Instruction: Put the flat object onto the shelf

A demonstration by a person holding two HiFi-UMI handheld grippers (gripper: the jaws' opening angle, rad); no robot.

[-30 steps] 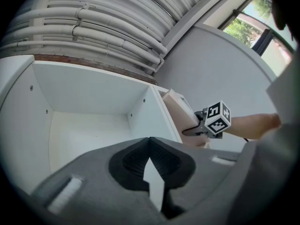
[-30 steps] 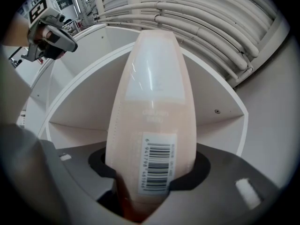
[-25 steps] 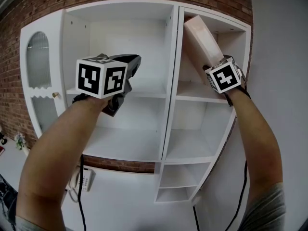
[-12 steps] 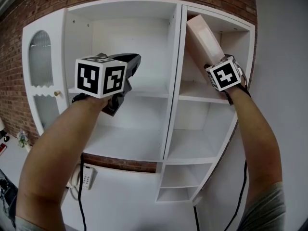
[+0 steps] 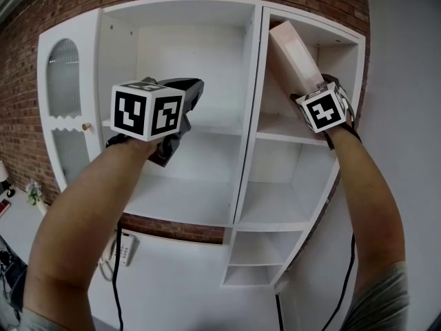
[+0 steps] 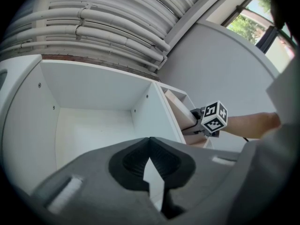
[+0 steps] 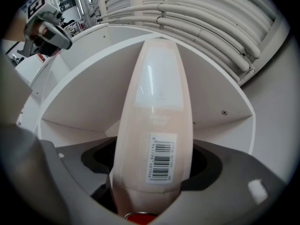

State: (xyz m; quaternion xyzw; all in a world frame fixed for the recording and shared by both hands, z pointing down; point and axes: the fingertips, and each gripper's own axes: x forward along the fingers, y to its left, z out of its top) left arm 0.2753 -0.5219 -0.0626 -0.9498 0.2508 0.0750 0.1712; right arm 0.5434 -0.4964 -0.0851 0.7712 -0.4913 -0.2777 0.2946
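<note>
The flat object is a long, pale pink box with a barcode label. It leans tilted in the top right compartment of the white shelf unit, its upper end near the divider. My right gripper is at its lower end. The jaws are opening with the box between them, and dark gaps show on both sides. My left gripper hovers shut and holding nothing in front of the wide top left compartment. The left gripper view shows the box and the right gripper at its right.
Lower shelves fill the unit under the box. An arched door closes its left section. A brick wall stands behind and a grey wall at the right. A white remote-like device and cables hang below.
Both grippers and the pink box stay almost where they were. The view has drifted slightly.
</note>
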